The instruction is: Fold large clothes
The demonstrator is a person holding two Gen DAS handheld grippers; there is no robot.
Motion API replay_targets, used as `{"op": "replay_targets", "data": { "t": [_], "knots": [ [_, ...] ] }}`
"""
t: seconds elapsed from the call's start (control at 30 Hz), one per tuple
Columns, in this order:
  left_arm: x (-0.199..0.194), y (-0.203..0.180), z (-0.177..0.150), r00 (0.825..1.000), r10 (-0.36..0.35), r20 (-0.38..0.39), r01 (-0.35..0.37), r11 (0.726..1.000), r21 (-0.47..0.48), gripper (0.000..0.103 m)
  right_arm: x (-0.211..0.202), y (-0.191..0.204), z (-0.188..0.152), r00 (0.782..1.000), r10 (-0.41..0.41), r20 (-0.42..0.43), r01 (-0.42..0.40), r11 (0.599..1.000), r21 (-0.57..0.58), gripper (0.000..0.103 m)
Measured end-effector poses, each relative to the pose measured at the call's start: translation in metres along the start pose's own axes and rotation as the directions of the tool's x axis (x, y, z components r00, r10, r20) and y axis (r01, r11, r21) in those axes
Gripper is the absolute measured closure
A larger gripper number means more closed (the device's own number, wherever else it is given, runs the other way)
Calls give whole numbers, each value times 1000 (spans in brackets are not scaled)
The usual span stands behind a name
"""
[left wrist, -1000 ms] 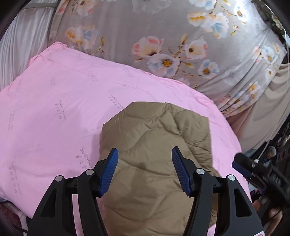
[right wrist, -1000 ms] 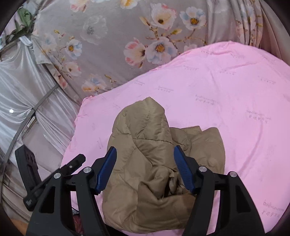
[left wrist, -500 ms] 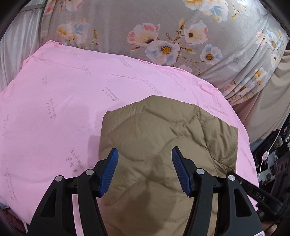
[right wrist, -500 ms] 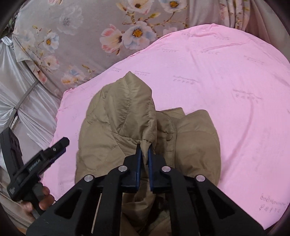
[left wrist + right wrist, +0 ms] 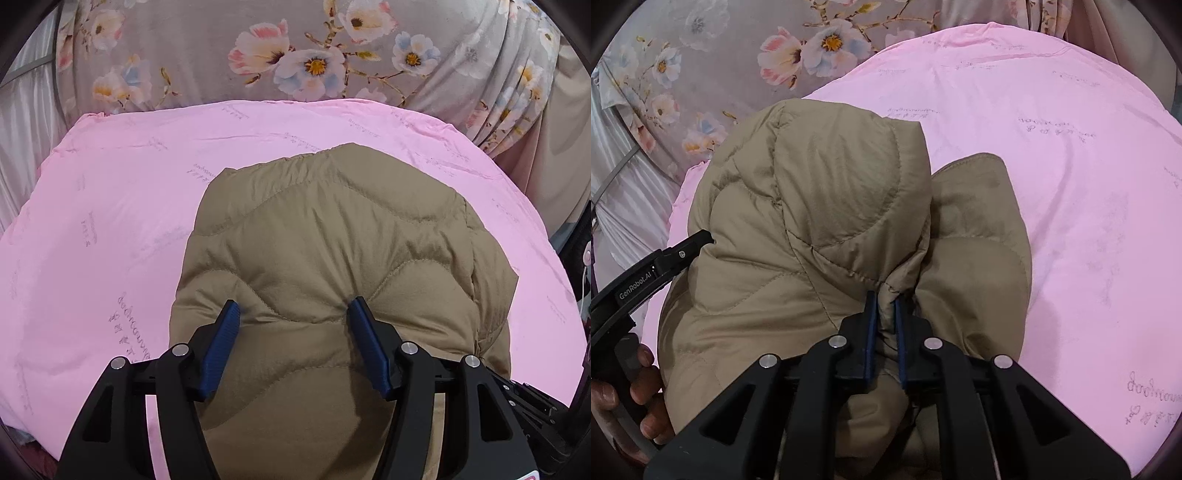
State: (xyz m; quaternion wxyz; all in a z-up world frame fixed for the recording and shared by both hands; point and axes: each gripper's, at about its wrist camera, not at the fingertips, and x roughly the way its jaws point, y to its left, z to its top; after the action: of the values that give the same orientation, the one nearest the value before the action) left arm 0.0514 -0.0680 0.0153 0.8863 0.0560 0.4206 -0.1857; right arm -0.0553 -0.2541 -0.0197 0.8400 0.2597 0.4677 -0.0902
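A tan quilted puffer jacket (image 5: 332, 236) lies on a pink quilt (image 5: 122, 206). It also shows in the right wrist view (image 5: 812, 206), bunched and partly lifted. My left gripper (image 5: 291, 310) is open, its blue pads pressing down on the jacket's flat quilted surface. My right gripper (image 5: 884, 299) is shut on a pinched fold of the jacket's edge. The left gripper body (image 5: 646, 273) and the hand holding it show at the left of the right wrist view.
A grey floral sheet (image 5: 314, 62) hangs behind the pink quilt and also shows in the right wrist view (image 5: 738, 55). Pale silvery drapes (image 5: 620, 206) hang at the left. The quilt's right edge (image 5: 554, 266) drops off to dark clutter.
My right gripper closed on a fold of the jacket and pulled it up. My left gripper moved lower and forward onto the jacket, staying open. The jacket now fills more of both views.
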Motion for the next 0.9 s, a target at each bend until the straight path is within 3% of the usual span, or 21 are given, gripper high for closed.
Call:
{"op": "replay_targets", "data": {
  "t": [0.6, 0.73, 0.83, 0.9],
  "knots": [
    [25, -11, -13, 996, 74, 54, -77, 996, 47, 39, 14, -10, -8, 999, 16, 41, -16, 1000, -13, 94],
    [25, -10, -14, 996, 73, 50, -76, 996, 47, 39, 12, -11, -9, 999, 24, 37, -24, 1000, -3, 89],
    [17, -5, -9, 998, 62, 14, -63, 997, 42, 38, -2, -7, -3, 999, -46, 13, 46, 999, 17, 81],
    [5, 6, -5, 999, 51, 5, -51, 999, 14, 38, -26, 1, 3, 995, -76, 57, 77, 997, -5, 79]
  ]
}}
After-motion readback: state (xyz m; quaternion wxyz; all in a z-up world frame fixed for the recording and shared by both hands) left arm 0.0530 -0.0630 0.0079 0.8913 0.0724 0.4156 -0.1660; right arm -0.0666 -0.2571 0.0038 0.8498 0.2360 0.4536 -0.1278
